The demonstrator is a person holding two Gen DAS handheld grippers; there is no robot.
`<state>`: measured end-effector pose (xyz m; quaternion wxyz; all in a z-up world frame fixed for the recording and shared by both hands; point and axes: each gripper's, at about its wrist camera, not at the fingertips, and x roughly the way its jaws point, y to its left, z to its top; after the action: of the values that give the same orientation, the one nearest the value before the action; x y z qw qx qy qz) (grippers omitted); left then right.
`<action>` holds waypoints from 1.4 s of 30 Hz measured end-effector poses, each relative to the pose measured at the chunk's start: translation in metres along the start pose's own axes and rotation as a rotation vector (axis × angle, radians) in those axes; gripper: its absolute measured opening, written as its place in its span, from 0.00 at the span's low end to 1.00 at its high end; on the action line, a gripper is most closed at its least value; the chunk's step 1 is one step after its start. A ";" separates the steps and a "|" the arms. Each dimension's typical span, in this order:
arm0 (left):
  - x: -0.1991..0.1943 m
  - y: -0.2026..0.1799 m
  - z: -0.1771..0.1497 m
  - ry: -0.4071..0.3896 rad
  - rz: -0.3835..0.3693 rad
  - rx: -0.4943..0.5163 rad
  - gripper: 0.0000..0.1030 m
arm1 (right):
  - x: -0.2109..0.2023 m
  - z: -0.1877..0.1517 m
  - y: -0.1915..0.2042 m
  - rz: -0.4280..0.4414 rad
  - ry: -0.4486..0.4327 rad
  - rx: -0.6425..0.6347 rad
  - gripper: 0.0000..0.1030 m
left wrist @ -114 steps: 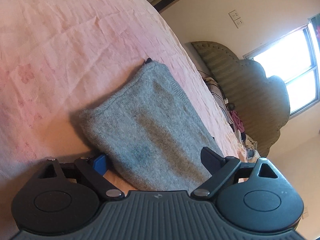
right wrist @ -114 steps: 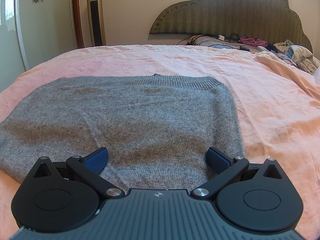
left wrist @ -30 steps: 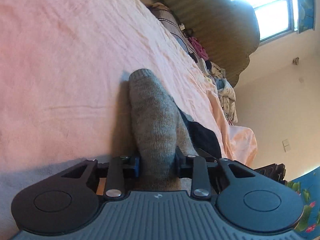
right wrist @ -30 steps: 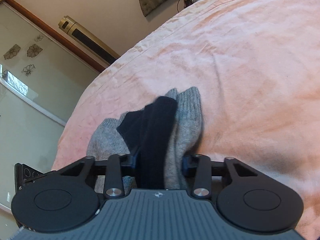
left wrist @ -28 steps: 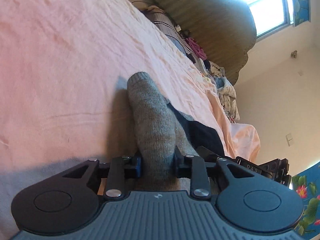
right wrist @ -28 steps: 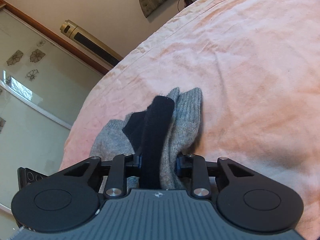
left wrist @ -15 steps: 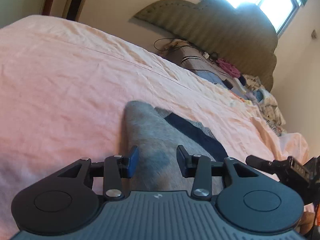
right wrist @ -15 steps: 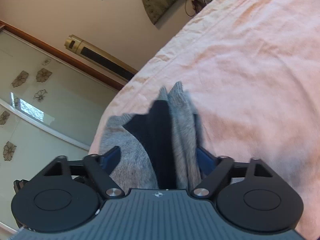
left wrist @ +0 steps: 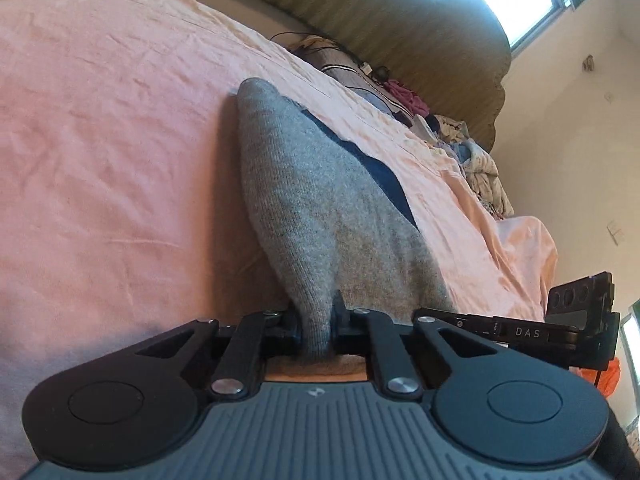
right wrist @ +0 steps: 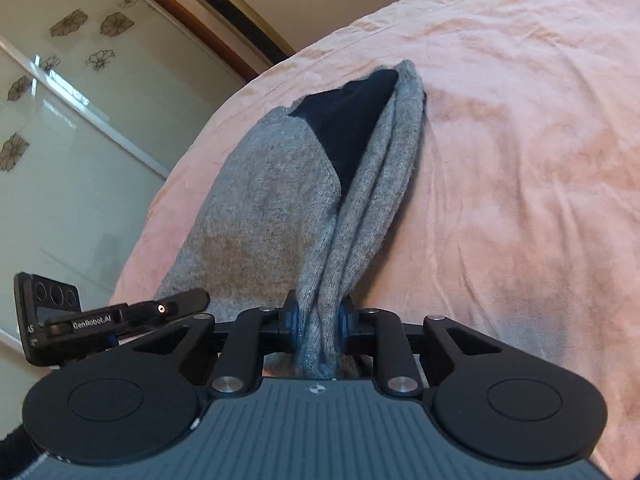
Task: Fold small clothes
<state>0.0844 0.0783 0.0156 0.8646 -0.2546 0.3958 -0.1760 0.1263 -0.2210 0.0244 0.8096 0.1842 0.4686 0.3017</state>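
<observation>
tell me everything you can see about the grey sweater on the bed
The grey sweater is a soft fine knit, folded, with a dark navy part showing at its far end. It lies on the pink bedsheet. The left hand-held gripper and right hand-held gripper are each closing on a bunched near edge, lifting it off the sheet.

Folded grey sweater (left wrist: 320, 208), navy lining exposed

"DAS" on right gripper (left wrist: 528, 332), "GenRobot.AI" on left gripper (right wrist: 98, 316)
</observation>
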 end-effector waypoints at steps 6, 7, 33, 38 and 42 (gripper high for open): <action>-0.019 -0.014 -0.043 -0.169 0.194 0.313 0.80 | -0.018 0.014 -0.019 0.049 -0.090 0.141 0.51; -0.023 -0.014 -0.049 -0.204 0.204 0.319 0.96 | -0.024 0.025 -0.019 0.045 -0.144 0.143 0.52; -0.037 -0.055 -0.054 -0.360 0.218 0.498 0.96 | 0.020 0.117 -0.007 -0.095 -0.335 0.087 0.42; 0.023 -0.078 -0.048 -0.132 0.193 0.623 0.96 | 0.069 0.131 0.028 -0.148 -0.168 -0.070 0.77; 0.026 -0.059 -0.047 -0.083 0.164 0.577 0.96 | 0.082 0.113 0.001 -0.174 -0.157 -0.133 0.66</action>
<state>0.0584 0.0029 0.0085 0.9280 0.0274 0.3131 -0.2002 0.2557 -0.1677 0.0274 0.8773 0.1117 0.3972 0.2452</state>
